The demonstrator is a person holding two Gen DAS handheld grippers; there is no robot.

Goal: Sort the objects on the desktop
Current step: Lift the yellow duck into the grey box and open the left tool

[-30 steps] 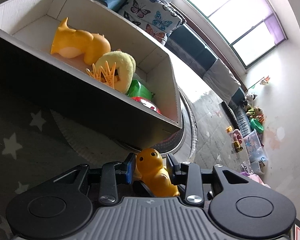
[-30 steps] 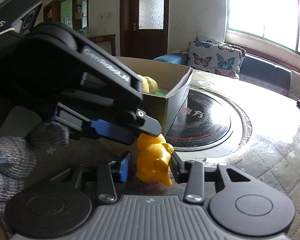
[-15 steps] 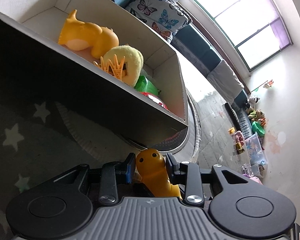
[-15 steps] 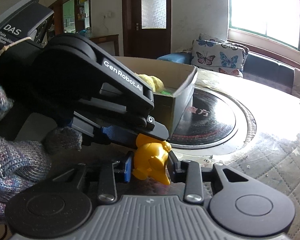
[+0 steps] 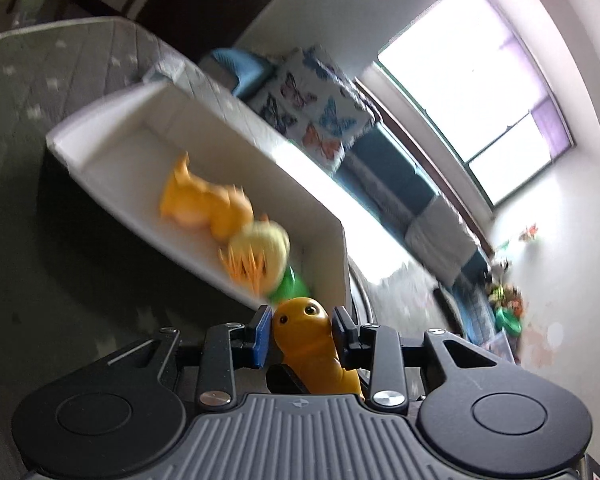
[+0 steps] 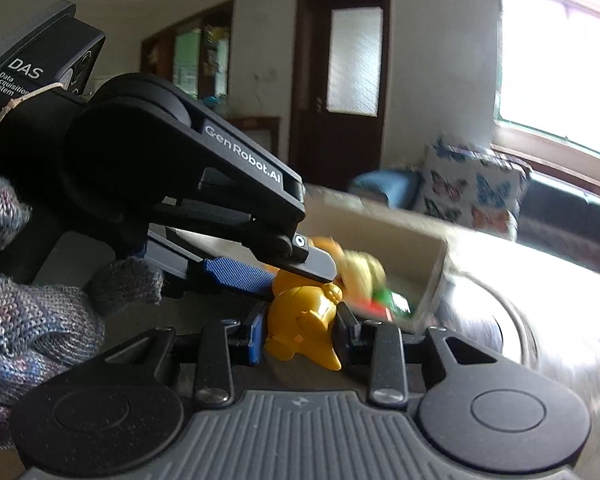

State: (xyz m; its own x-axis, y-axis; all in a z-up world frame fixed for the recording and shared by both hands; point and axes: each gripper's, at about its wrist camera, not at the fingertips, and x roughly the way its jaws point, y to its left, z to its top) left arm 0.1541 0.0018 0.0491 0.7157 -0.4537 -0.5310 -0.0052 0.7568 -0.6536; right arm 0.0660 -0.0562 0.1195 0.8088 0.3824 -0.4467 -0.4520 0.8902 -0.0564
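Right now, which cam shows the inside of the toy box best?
Left wrist: it looks down into the box, showing the floor and the toys inside, though blurred. The right wrist view sees only its outer corner, largely blocked by the left tool.

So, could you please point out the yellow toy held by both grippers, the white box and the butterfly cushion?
Yellow toy (image 5: 304, 332): left wrist view, on its head.
White box (image 5: 236, 136): left wrist view, on its far inner wall.
Butterfly cushion (image 6: 472, 192): right wrist view, on its front face.

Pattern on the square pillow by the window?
Butterflies in several colours on white, on the square pillow; sharpest in the right wrist view.
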